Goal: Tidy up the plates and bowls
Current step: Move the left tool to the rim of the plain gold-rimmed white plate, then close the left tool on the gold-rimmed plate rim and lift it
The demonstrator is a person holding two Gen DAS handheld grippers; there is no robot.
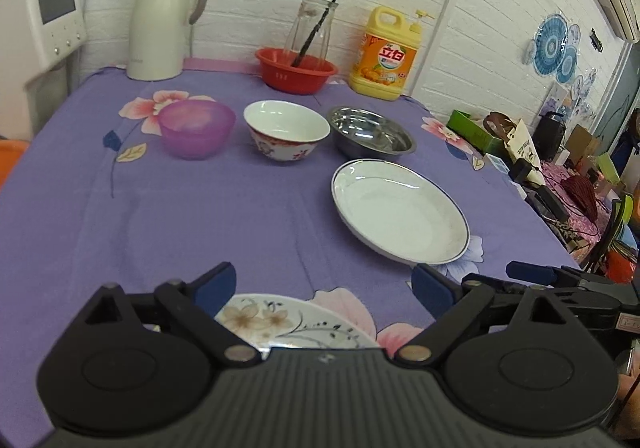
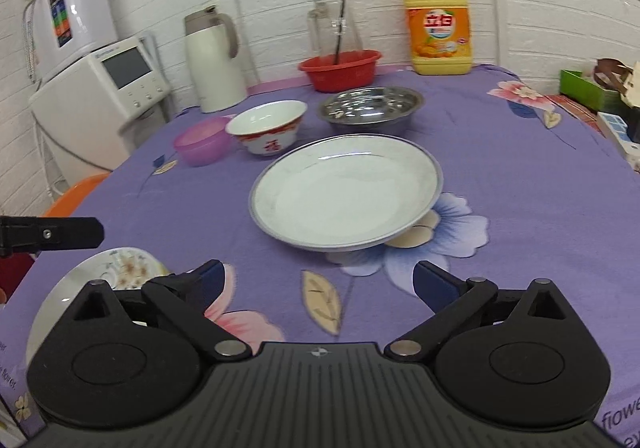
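On the purple flowered tablecloth a white plate with a blue rim lies right of centre. Behind it stand, in a row, a purple plastic bowl, a white ceramic bowl with a red pattern and a steel bowl. A flower-painted plate lies at the near edge. My left gripper hangs open above it, its pads clear of it. My right gripper is open over bare cloth just in front of the white plate.
Along the back wall stand a white thermos jug, a red basin holding a glass carafe, and a yellow detergent bottle. A white appliance sits off the table's left side. Boxes and clutter crowd the right.
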